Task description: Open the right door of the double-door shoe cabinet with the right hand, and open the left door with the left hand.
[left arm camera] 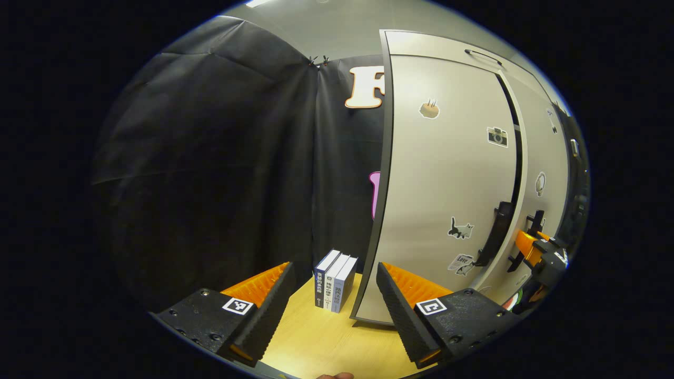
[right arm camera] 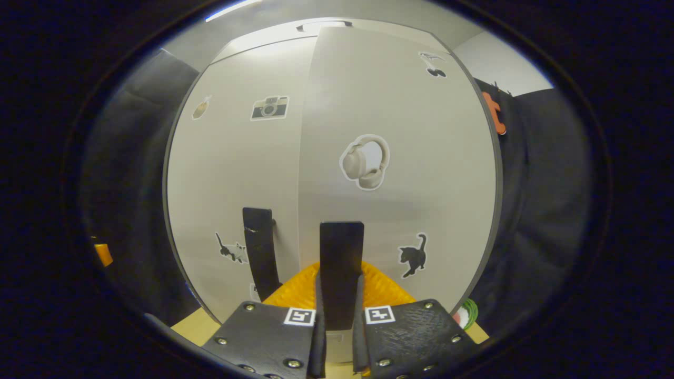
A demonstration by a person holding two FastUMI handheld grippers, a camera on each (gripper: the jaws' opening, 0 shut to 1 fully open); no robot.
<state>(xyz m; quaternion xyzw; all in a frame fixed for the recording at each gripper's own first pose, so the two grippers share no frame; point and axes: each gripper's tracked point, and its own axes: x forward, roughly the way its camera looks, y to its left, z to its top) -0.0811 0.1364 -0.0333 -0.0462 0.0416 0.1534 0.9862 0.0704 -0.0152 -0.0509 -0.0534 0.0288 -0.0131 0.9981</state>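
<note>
Right gripper (right arm camera: pixel 339 321) pinches the right handle (right arm camera: pixel 341 263); the right door (right arm camera: pixel 400 189) stands slightly ajar. Left gripper (left arm camera: pixel 331 310) is spread wide and empty, off the cabinet's (left arm camera: pixel 447 173) left side, well apart from the left handle (left arm camera: pixel 495 231). Both doors look stiff, light and slick, so grip the handles. 3 books (left arm camera: pixel 335 287) stand on the wooden table (left arm camera: pixel 326 342).

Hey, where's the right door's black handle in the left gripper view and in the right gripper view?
Left gripper view: the right door's handle sits far right, with the right claw at it.
Right gripper view: the handle stands low at centre, the right claw shut on it.
Shared landmark: the camera sticker on the left door.
</note>
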